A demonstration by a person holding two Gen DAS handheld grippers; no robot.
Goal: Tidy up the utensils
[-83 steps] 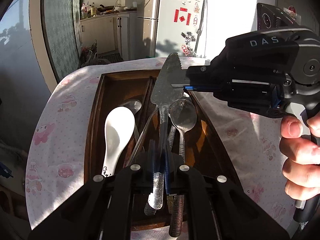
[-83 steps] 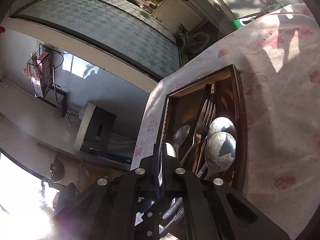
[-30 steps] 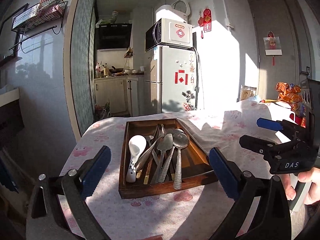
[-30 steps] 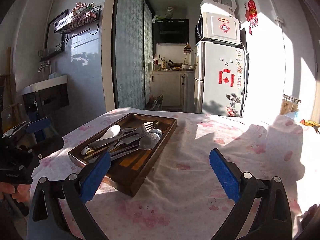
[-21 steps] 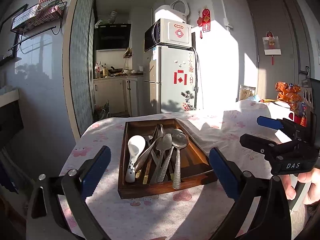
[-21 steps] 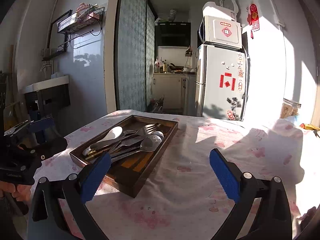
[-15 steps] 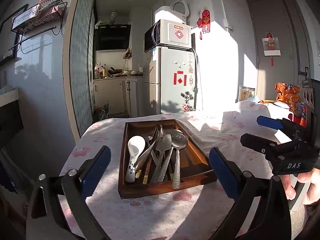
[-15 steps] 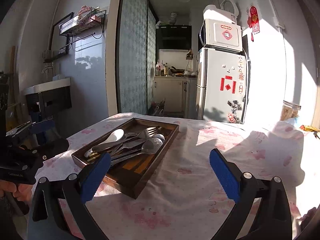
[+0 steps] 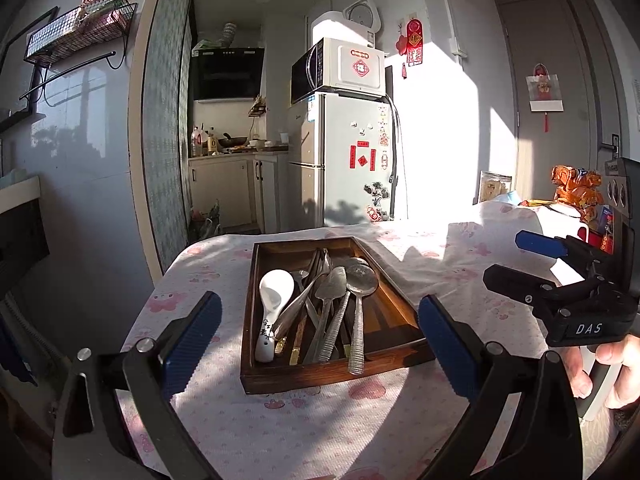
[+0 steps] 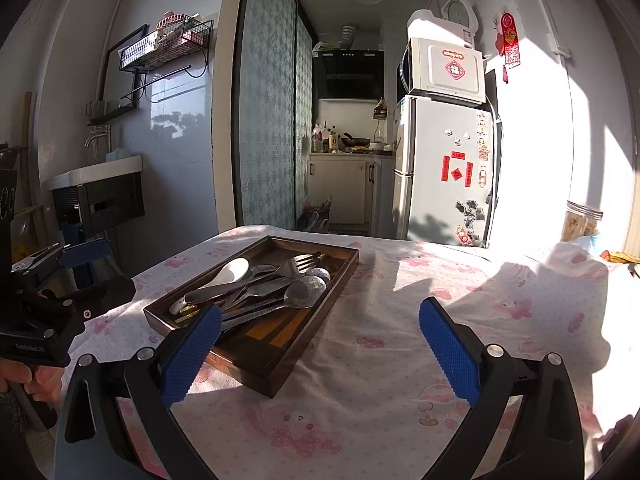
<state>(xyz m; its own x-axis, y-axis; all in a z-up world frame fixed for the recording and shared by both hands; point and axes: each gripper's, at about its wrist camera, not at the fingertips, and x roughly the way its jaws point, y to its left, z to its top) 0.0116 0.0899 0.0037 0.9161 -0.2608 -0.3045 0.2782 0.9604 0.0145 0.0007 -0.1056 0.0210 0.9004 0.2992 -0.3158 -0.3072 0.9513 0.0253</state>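
Observation:
A dark wooden tray (image 9: 304, 378) (image 10: 256, 372) lies on the table and holds several utensils. Among them are a white ceramic spoon (image 9: 274, 292) (image 10: 230, 271), a metal cake server (image 9: 330, 286), a large metal spoon (image 9: 362, 284) (image 10: 306, 290) and a fork (image 10: 298, 263). My left gripper (image 9: 316, 340) is open, held back from the tray's near end with nothing between its blue pads. My right gripper (image 10: 318, 350) is open too, empty, to the right of the tray; it shows in the left wrist view (image 9: 520, 258) held by a hand.
A pink-patterned white cloth (image 9: 280, 420) (image 10: 440, 300) covers the table. Snack packets and a white jar (image 9: 572, 200) stand at the far right. A fridge (image 10: 444, 168) with a microwave on top stands behind, beside a kitchen doorway. A sink unit (image 10: 96, 192) is at the left.
Both grippers were shut on the cake server over the tray; they have let go, opened wide and pulled back. The server now lies in the tray. Little motion in the last second.

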